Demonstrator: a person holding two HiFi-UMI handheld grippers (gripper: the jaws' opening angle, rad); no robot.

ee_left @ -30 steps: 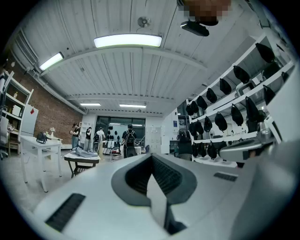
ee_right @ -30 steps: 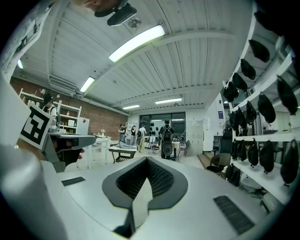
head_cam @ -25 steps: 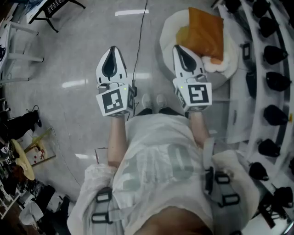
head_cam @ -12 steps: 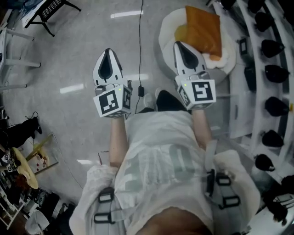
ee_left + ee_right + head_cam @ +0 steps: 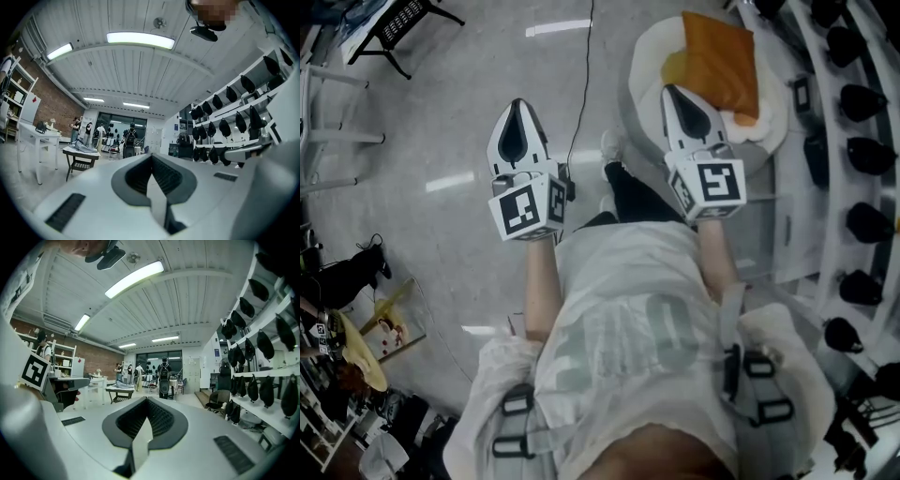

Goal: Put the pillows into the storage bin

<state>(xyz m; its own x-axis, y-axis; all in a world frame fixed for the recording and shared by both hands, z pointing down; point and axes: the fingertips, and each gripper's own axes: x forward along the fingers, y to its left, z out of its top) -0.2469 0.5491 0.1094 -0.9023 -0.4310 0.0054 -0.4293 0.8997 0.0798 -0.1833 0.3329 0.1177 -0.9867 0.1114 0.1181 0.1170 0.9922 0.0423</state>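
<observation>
A person crosses a glossy grey floor [image 5: 441,112] with the white left gripper [image 5: 519,108] carried low, its jaws pressed together on nothing. Between the arms, a dark trouser leg and white shoe [image 5: 612,145] now reach further forward than a moment ago, a fresh step toward the pile. The white right gripper [image 5: 673,94] is likewise fully closed and empty, its tip over the near edge of a round white cushion [image 5: 647,47]; no contact can be made out. On that cushion lies the square orange fabric pillow [image 5: 719,56], unmoved and untouched. A curved white rack of black rounded items [image 5: 862,112] lines the right. No storage bin is clearly in view. The approach looks nearly complete, and the first pick-up is not yet begun.
</observation>
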